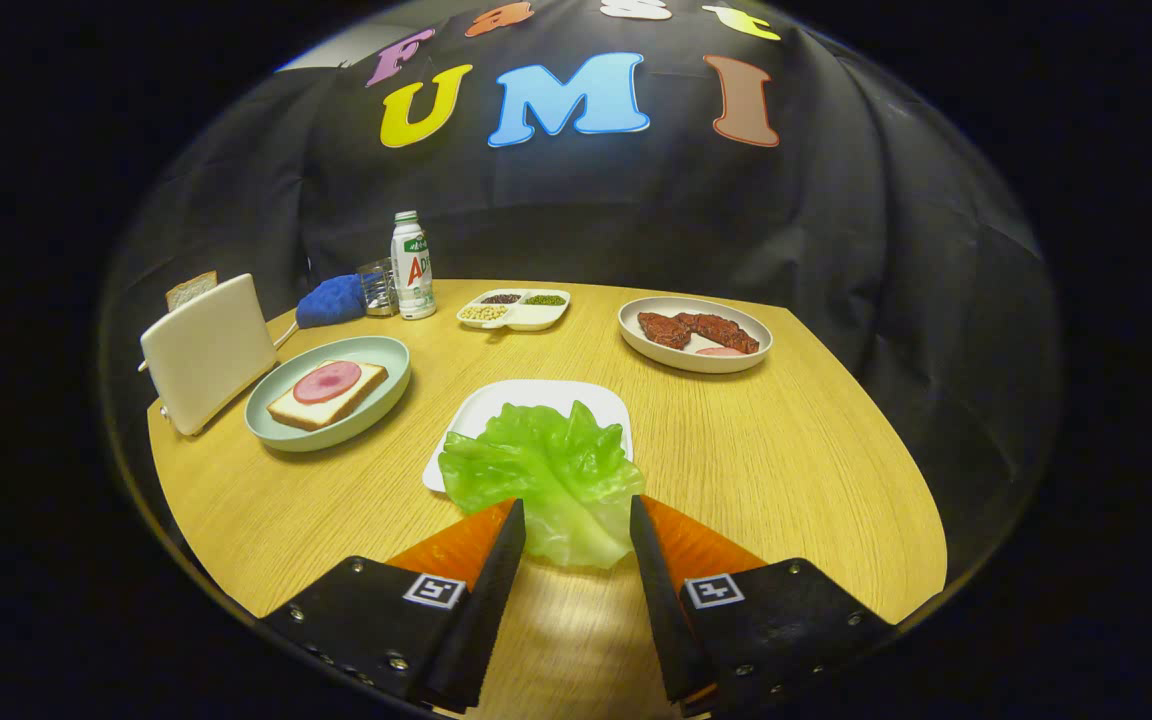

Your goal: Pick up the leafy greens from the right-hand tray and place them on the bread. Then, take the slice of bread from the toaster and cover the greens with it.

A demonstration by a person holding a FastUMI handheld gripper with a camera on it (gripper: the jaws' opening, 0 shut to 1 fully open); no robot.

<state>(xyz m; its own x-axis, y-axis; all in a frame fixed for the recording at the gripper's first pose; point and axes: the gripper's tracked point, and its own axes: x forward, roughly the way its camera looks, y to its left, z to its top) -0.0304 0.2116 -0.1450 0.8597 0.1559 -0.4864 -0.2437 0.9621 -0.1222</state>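
A crinkled green lettuce leaf (546, 465) sits between the fingertips of my gripper (576, 505), and both fingers press on its near part. The leaf hangs over the front edge of a white square tray (496, 405) just ahead of the fingers. Beyond and to the left, a slice of bread (368, 378) topped with a round pink ham slice (326, 381) lies on a pale green plate (381, 352). Left of that plate stands a cream toaster (208, 350) with a bread slice (191, 288) sticking out of its top.
At the back of the wooden table (786, 470) stand a white bottle (413, 265), a small glass (377, 287) and a blue cloth (329, 300). A divided dish of beans (514, 310) and a plate of dark meat (694, 333) lie further right.
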